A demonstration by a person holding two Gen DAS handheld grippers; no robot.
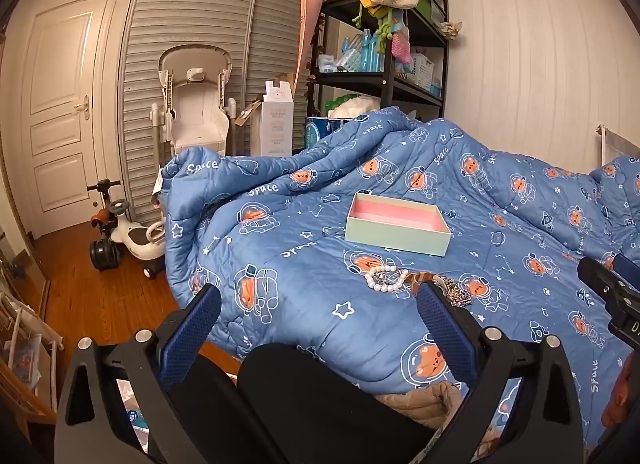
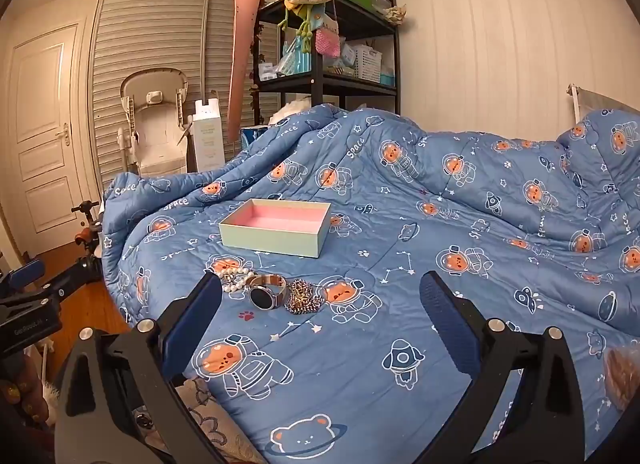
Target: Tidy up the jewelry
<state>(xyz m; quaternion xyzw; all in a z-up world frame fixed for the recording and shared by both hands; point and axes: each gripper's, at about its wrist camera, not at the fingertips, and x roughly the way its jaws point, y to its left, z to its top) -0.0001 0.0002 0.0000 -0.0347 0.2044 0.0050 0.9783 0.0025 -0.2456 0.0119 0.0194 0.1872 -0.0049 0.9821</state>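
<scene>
The left gripper (image 1: 318,308) is seen at the bottom of the left wrist view with its blue-padded fingers spread wide and nothing between them. The right gripper (image 2: 320,296) is seen at the bottom of the right wrist view in the same condition: jaws wide, no object held. Both tools are poised above the near edge of the blue quilted bedspread printed with astronaut bears (image 2: 440,223), apart from every item, which is judged to be a ready stance ahead of the first pick.

The jewelry is laid out in a short row on the bedspread, just left of centre in the right wrist view. A white pearl bead bracelet (image 2: 236,280) lies at the left end, partly hidden behind the left finger of the right gripper. A round black-faced watch with a rose-gold metal band (image 2: 264,292) lies just beside it, and a heap of silver metal chain (image 2: 301,296) lies at the right end, touching or nearly touching the watch. The grouping is judged to keep all pieces within easy reach of either tool.

A shallow rectangular pale green cardboard box with a pink lining (image 2: 276,242) is placed further up the frame, beyond the jewelry and near it. Its lid is absent and its interior is seen to be empty. No piece is yet stowed; the task is judged to be at its start.
</scene>
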